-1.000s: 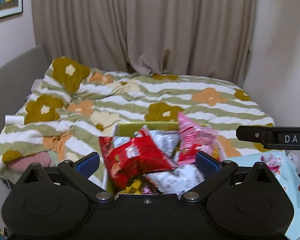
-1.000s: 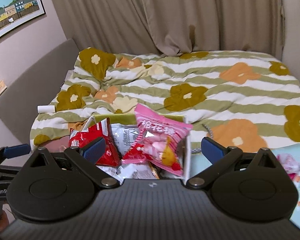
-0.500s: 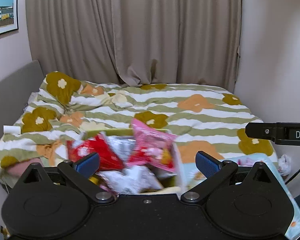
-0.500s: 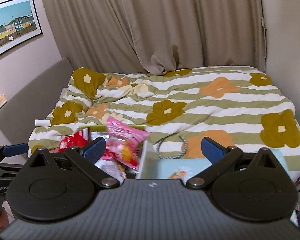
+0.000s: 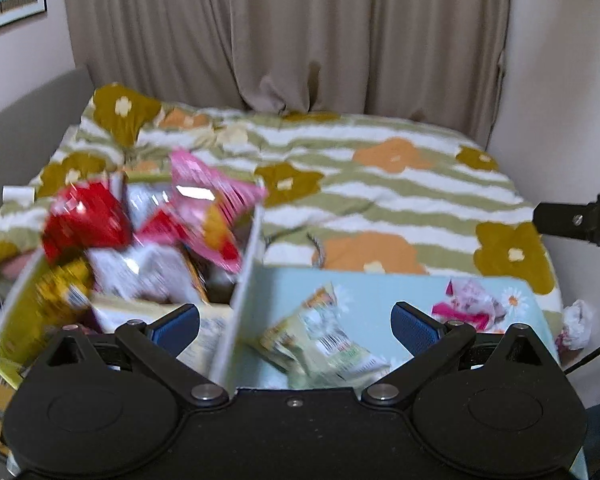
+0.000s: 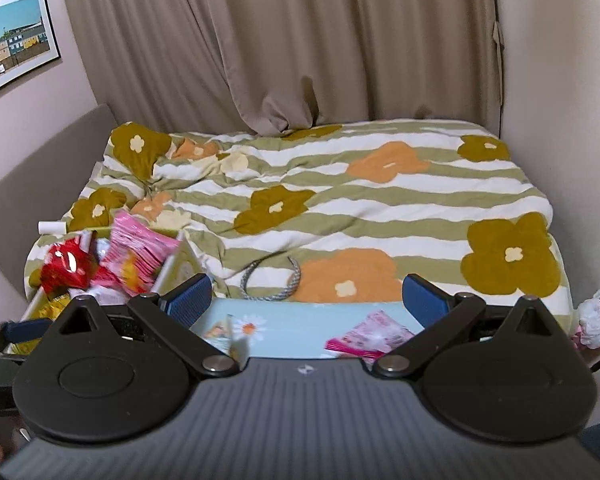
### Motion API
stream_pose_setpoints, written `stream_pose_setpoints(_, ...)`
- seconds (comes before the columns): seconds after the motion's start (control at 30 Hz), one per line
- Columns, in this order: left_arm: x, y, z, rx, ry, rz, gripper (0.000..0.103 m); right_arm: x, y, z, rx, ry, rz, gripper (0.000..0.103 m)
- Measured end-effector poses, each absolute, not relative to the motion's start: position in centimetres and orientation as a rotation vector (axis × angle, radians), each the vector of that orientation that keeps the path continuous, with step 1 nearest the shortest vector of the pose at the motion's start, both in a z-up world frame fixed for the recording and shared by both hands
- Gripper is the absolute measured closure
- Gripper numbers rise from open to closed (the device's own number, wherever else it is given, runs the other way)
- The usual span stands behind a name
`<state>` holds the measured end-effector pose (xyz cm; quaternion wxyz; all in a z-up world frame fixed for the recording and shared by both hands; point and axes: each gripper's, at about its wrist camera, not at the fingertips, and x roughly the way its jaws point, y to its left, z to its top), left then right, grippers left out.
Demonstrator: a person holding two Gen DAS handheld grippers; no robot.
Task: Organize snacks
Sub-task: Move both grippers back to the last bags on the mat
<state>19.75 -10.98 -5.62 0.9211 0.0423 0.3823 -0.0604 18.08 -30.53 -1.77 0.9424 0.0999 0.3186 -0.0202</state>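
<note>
A yellow-green box (image 5: pixel 16 312) at the left holds several snack bags, among them a red bag (image 5: pixel 84 220) and a pink bag (image 5: pixel 204 196). The box also shows in the right wrist view (image 6: pixel 180 268), with the pink bag (image 6: pixel 140 248) sticking up. On the light blue floral surface (image 5: pixel 380 292) lie a pale green snack packet (image 5: pixel 320 340) and a pink packet (image 5: pixel 468 304); the pink packet also shows in the right wrist view (image 6: pixel 372 336). My left gripper (image 5: pixel 296 320) is open and empty above the green packet. My right gripper (image 6: pixel 306 296) is open and empty over the blue surface.
A bed with a striped flower quilt (image 6: pixel 340 200) fills the area behind, with a grey cord (image 6: pixel 272 280) lying on it. Curtains (image 6: pixel 300 40) hang at the back. A crumpled white bag (image 6: pixel 596 316) sits at the right edge. A wall (image 5: pixel 560 80) rises on the right.
Both views have shifted right, so the snack box has moved from centre to the left. The blue floral surface with its green and pink packets has come into view under both grippers.
</note>
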Motion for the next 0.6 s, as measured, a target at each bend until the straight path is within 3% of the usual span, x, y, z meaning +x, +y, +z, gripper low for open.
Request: stream_pose_setpoints(0.6, 25.2, -16.1, -16.3, 0.148, 0.922, 0.045, 0.002, 24.1, -36.7, -14.5, 0.328, 0.834, -0.067, 0.000)
